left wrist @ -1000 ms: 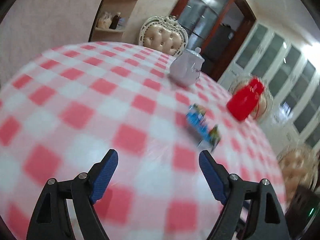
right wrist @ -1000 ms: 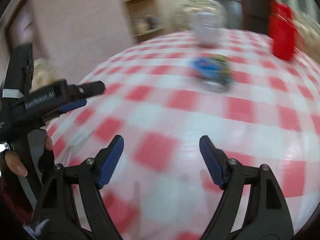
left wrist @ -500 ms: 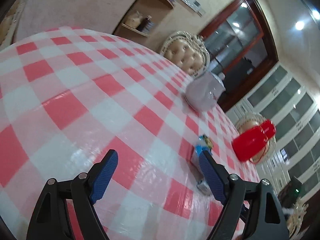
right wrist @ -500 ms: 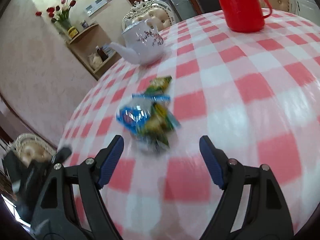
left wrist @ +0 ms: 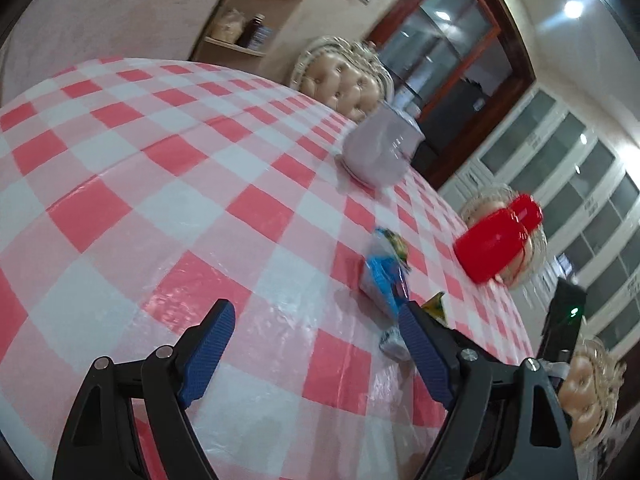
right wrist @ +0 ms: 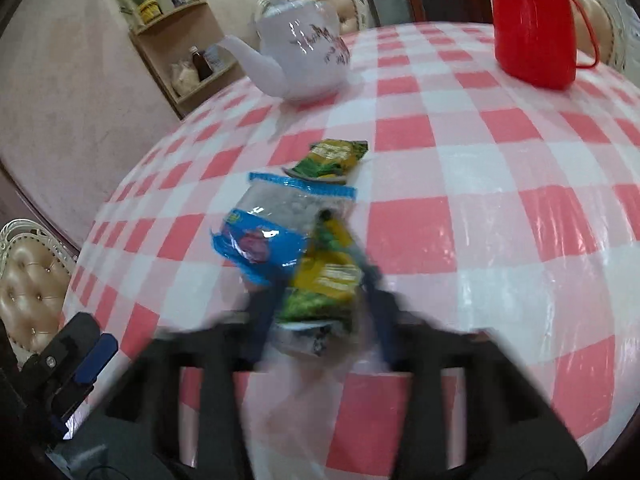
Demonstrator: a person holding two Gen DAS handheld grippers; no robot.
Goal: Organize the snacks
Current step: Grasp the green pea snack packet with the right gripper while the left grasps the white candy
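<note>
Round worktop (right wrist: 460,168) under a red-and-white checked cloth with a glossy plastic cover. Near its middle, three snack packets in a loose cluster: a blue packet with a clear window (right wrist: 276,224), a green-and-yellow packet (right wrist: 324,280) overlapping the blue one's near edge, and a second green packet (right wrist: 332,158) lying flat just beyond them. Right hand-held gripper (right wrist: 320,320), heavily motion-blurred, has its jaws drawn in on either side of the near end of the green-and-yellow packet, clamped on it; that packet rests partly on the blue packet. Left hand-held gripper (left wrist: 316,344) hangs over bare cloth with jaws spread wide, nothing between them; its blue pads (left wrist: 208,354) are clear of the cloth. From the left wrist view the blue packet (left wrist: 384,276) sits just past the tip of the right-side finger, not touched. White teapot with a floral print (right wrist: 304,56) stands farther back, spout toward the wall shelf (right wrist: 176,64). Red jug with handle (right wrist: 532,24) upright at the far right edge. Padded chairs (left wrist: 344,84) ring the worktop. The left hand-held gripper also shows at the lower left of the right wrist view (right wrist: 76,364).
</note>
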